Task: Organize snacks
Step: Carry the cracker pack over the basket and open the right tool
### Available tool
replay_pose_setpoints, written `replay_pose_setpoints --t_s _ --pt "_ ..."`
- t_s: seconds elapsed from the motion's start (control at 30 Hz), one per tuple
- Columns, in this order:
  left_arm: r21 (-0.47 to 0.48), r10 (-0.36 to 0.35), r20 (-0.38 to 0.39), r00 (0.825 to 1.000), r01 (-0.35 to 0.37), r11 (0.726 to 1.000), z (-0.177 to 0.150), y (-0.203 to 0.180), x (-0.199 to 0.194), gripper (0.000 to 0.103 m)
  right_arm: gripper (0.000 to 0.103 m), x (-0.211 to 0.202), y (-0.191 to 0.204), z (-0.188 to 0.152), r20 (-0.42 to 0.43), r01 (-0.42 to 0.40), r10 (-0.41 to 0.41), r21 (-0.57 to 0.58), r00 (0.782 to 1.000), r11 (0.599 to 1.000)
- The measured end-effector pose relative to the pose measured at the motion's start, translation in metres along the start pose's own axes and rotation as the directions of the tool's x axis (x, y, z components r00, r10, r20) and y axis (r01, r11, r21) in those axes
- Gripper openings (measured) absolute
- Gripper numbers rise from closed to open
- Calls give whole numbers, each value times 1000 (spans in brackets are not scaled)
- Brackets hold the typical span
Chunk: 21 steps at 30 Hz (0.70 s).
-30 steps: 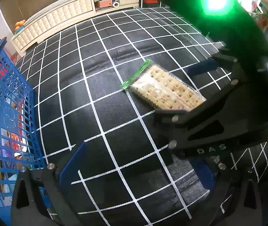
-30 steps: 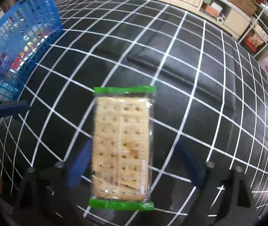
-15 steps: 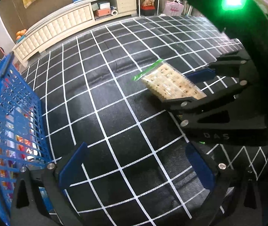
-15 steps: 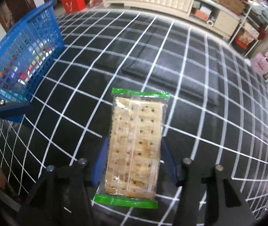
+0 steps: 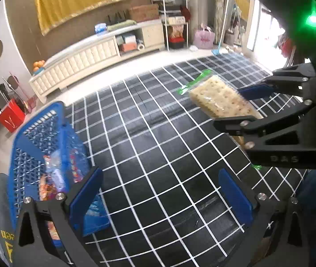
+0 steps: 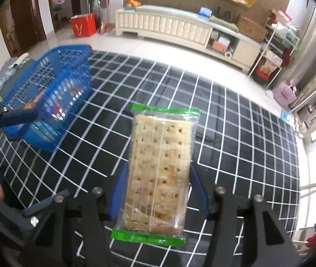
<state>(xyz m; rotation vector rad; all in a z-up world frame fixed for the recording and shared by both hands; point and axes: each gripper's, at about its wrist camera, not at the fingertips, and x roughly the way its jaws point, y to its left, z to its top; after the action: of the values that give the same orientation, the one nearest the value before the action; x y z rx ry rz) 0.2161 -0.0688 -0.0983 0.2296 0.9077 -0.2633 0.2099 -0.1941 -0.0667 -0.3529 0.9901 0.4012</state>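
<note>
Right wrist view: the cracker packet (image 6: 158, 169) is clamped lengthwise between the right gripper (image 6: 159, 191) pads, held above the checked mat (image 6: 247, 138); the left gripper (image 5: 160, 198) is spread wide, empty.

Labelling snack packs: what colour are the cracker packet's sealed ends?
Green, on the cracker packet; clearest in the right wrist view.

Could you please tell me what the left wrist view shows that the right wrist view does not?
Only the left wrist view shows the left gripper head-on, jaws open and empty, and the right gripper from the side. Only the right wrist view shows the cracker packet face-on, clamped between blue pads. Both show the blue basket holding snacks and the checked mat.
</note>
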Motion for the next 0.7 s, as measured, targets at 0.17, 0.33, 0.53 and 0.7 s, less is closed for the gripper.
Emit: replay_pose_setpoints --t_s 0.17,0.33,0.53,0.7 --pt "-14 17 53 998 -16 1000 -7 9 -35 103 59 -33 16 4 53 14 -13 -13 998 1000" --pt "-32 45 106 993 -42 999 -15 26 -71 103 59 -55 41 12 100 -5 7 -28 995 1000" --pt "-70 105 144 984 -95 993 -25 59 -111 103 59 -74 78 32 148 -45 54 -65 988 997" --pt "-112 152 147 978 -136 984 -30 98 -131 103 59 -77 104 53 167 -71 86 -96 982 993"
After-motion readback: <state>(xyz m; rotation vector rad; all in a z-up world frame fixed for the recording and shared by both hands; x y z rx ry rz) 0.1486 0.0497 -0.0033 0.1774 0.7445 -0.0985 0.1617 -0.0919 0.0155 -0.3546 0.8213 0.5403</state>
